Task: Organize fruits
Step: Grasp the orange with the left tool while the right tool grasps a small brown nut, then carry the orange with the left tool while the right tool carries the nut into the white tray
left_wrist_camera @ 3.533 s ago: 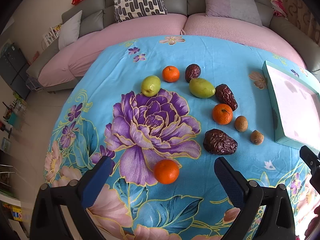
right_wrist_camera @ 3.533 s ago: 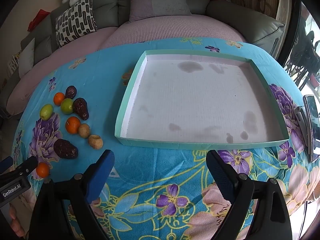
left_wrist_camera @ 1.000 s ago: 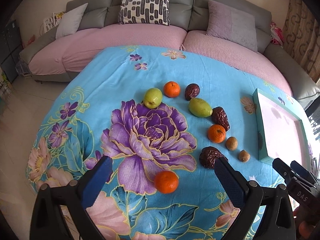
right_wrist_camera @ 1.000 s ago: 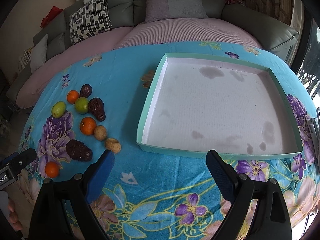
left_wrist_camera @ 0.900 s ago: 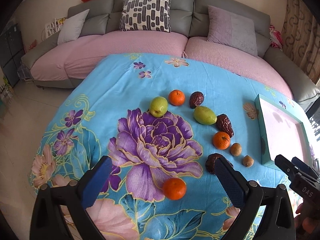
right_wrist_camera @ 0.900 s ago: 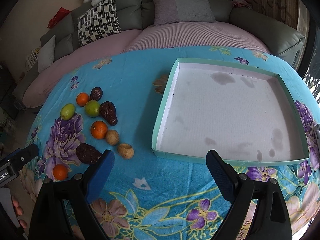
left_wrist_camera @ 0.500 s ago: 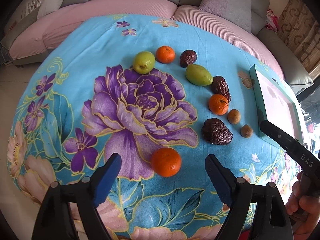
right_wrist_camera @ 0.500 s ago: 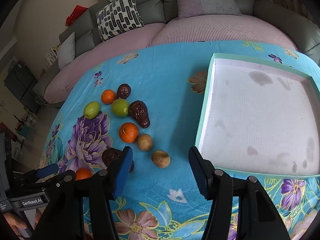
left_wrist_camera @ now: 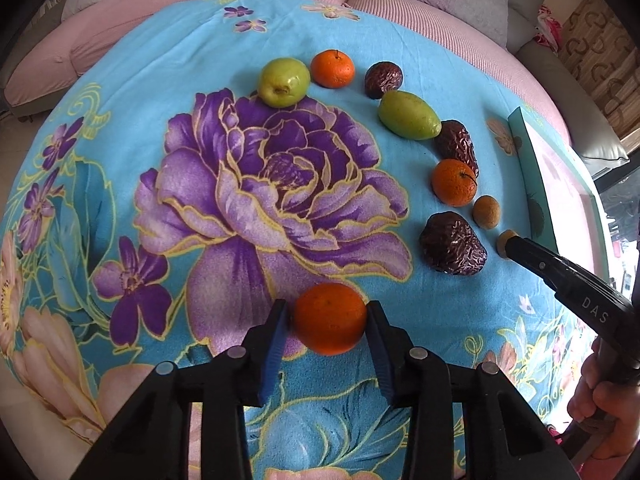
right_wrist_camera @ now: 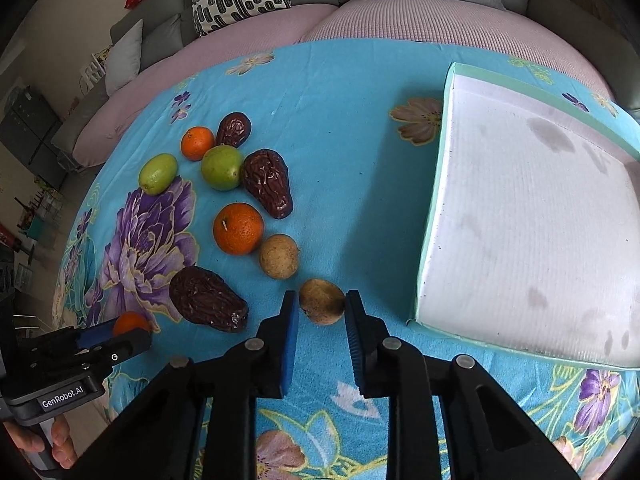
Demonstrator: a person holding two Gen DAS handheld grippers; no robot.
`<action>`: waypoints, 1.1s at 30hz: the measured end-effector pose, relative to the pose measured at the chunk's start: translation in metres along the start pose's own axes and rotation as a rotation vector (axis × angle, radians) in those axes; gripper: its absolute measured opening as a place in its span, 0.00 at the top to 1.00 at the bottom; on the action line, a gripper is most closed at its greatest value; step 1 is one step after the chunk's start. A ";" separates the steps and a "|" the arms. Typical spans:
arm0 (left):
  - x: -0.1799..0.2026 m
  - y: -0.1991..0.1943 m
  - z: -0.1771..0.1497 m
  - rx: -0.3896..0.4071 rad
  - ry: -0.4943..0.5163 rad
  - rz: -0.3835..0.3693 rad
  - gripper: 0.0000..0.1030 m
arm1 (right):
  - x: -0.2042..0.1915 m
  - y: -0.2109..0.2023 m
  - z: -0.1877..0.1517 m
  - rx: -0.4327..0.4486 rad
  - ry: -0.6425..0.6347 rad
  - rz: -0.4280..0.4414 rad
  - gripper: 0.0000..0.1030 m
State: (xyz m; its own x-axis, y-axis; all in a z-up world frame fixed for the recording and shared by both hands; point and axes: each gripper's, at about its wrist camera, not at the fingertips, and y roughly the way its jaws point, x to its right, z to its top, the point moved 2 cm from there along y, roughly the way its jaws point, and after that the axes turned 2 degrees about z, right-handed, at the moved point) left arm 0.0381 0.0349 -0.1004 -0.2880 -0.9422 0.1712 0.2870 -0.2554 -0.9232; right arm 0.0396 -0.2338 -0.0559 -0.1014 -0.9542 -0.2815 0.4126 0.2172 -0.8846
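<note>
Gripping, left view: left gripper (left_wrist_camera: 326, 318) has its jaws closed against the near orange (left_wrist_camera: 330, 318), which sits on the worktop.
Advice: squeeze lightly, lift straight, carry to the tray (left_wrist_camera: 532, 168).
Right view: right gripper (right_wrist_camera: 321, 312) straddles a brown fruit (right_wrist_camera: 321, 301), jaws nearly touching; contact unclear.
Tray: empty (right_wrist_camera: 532, 208), just beside.
Surface: soft floral cloth (right_wrist_camera: 352, 128); fruit may roll.
Room: sofa (right_wrist_camera: 248, 28) behind.

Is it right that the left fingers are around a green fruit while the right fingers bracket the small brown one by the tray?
Not quite: the left wrist view shows the left gripper around an orange, not a green fruit. The rest holds.
</note>
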 end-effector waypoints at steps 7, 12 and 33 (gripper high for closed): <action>-0.004 -0.014 0.007 0.004 -0.022 -0.008 0.64 | -0.002 -0.004 0.002 0.017 0.002 0.009 0.77; -0.009 -0.034 0.015 0.025 -0.038 -0.017 0.64 | 0.001 -0.026 0.007 0.091 0.016 0.035 0.77; 0.150 -0.045 0.105 0.154 0.132 -0.145 0.64 | 0.125 -0.086 0.040 0.292 0.317 -0.281 0.77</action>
State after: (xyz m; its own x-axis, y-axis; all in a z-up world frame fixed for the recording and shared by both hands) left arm 0.0783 -0.1176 0.0028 -0.4500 -0.8594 0.2429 0.3664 -0.4257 -0.8274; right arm 0.0280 -0.3800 -0.0004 -0.4957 -0.8482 -0.1869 0.5609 -0.1484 -0.8145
